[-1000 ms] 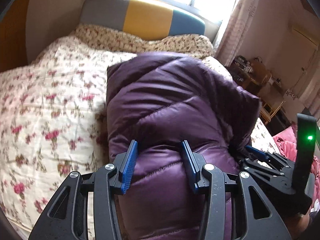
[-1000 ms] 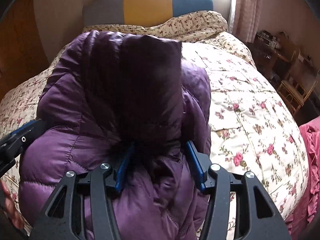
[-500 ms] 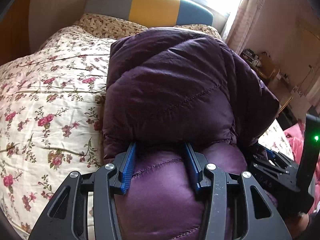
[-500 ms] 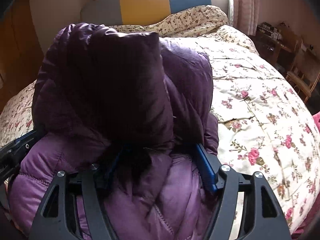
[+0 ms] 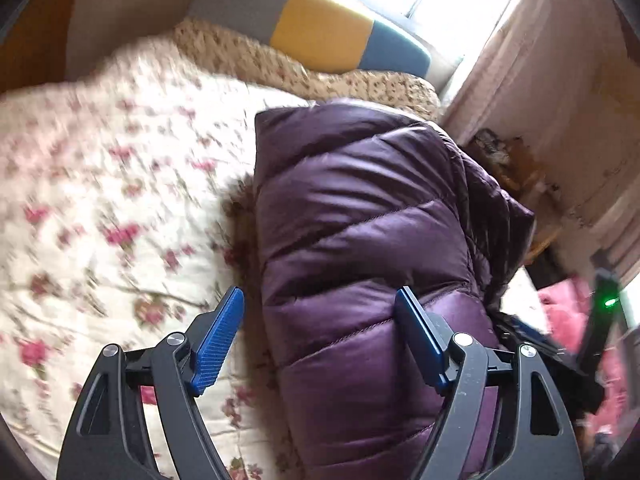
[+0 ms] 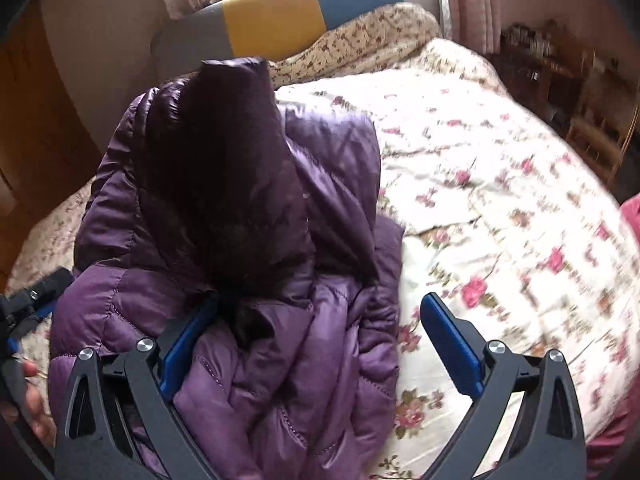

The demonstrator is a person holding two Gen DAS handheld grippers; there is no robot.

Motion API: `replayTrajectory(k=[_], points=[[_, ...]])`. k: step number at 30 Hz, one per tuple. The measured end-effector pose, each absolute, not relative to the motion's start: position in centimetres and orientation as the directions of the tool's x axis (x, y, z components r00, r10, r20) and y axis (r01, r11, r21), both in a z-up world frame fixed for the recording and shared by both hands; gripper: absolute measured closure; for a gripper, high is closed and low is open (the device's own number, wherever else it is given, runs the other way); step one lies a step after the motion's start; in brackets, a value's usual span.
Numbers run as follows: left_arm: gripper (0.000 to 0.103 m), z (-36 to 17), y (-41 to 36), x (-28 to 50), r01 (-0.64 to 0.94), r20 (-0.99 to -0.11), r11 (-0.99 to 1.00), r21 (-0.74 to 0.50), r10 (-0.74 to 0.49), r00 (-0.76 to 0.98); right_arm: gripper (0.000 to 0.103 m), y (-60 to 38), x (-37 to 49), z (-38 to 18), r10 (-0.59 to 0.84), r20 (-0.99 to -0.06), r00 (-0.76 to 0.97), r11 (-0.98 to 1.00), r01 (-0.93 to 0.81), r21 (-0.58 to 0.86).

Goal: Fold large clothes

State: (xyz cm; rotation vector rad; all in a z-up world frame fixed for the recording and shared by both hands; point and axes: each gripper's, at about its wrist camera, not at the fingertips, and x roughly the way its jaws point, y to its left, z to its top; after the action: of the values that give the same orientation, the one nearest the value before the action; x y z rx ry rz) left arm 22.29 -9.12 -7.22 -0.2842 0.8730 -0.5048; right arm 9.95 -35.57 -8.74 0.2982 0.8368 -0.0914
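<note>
Two grippers let go at once over a purple down jacket (image 5: 360, 264) folded into a thick bundle on the floral bedspread (image 5: 120, 200), toward the near edge of the bed below the striped headboard (image 5: 320, 28). The left gripper (image 5: 320, 340) and right gripper (image 6: 320, 344) have both just been opening; their jaws now stand wide, with padded fabric lying between them but no pad pressing it. A clean release seems to be the step in hand. Done well, that likely means backing straight off the near fold so no finger drags the slippery shell, since the puffy layers look apt to spring open.
</note>
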Motion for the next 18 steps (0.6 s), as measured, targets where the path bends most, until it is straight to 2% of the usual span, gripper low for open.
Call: replayTrajectory(k=[2,5,7,9,10,12,14,18], points=[[0.025,-8.6,-8.6,23.2,0.285,-0.663,0.813,-0.507,-0.579,0.474,0.007,-36.2,10.2,-9.6,0.109,-0.744,0.659,0.932,0.193,0.307],[0.025,-9.5,-8.9,23.6,0.288,-0.648,0.771,-0.568,-0.634,0.422,0.019,-37.0,10.3,-10.6,0.204,-0.728,0.654,0.894,0.179,0.411],[0.025,-10.1,-9.5,24.0,0.305,-0.626,0.723,-0.62,-0.69,0.364,0.029,-37.3,10.3,-10.9,0.256,-0.713,0.653,0.875,0.158,0.458],[0.025,-10.1,-9.8,24.1,0.326,-0.607,0.698,-0.637,-0.716,0.346,0.045,-37.7,10.4,-10.8,0.3,-0.695,0.654,0.857,0.135,0.497],[0.027,-10.0,-9.8,24.0,0.339,-0.597,0.687,-0.643,-0.726,0.341,0.049,-37.7,10.3,-10.7,0.321,-0.684,0.655,0.85,0.12,0.513],[0.035,-9.6,-9.7,23.8,0.364,-0.581,0.672,-0.645,-0.74,0.339,0.064,-37.6,10.3,-10.2,0.347,-0.664,0.662,0.838,0.1,0.537],[0.039,-8.7,-9.2,23.4,0.389,-0.565,0.661,-0.642,-0.751,0.343,0.069,-36.8,10.5,-9.6,0.367,-0.653,0.663,0.836,0.073,0.544],[0.039,-6.6,-5.8,22.8,0.405,-0.541,0.674,-0.618,-0.738,0.404,0.071,-33.4,11.8,-8.3,0.417,-0.629,0.656,0.839,-0.012,0.544]])
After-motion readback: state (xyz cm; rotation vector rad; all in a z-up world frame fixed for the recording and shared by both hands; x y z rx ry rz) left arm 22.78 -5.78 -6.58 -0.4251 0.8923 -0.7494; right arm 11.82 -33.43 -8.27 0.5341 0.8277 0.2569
